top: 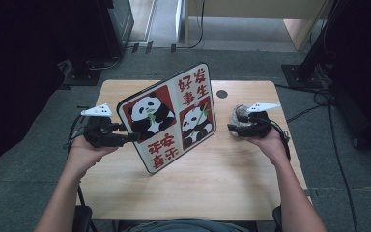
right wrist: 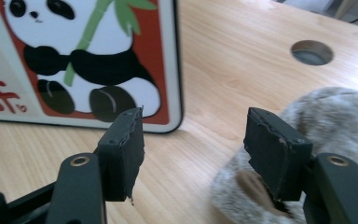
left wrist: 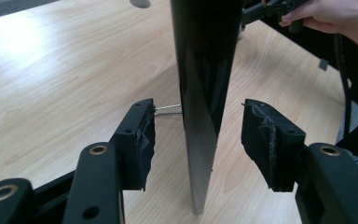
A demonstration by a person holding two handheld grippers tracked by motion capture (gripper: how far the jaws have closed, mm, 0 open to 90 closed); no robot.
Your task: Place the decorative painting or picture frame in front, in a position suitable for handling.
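Observation:
A flat board [top: 169, 116] printed with two pandas and red characters stands tilted up on the wooden table [top: 198, 193]. My left gripper [top: 134, 137] reaches in at its left edge. In the left gripper view the dark board [left wrist: 203, 70] is seen edge-on between the jaws of my left gripper [left wrist: 198, 140], with a gap to each pad, and a thin metal rod [left wrist: 168, 108] sticks out beside it. My right gripper [top: 232, 128] hovers right of the board, open and empty [right wrist: 193, 140]. A grey fluffy thing [right wrist: 335, 112] lies by its right jaw.
A round hole [top: 221, 94] is cut in the table behind the board. The fluffy thing [top: 241, 112] sits near the right edge. Cables and dark stands crowd the floor around the table. Bare wood lies in front of the board.

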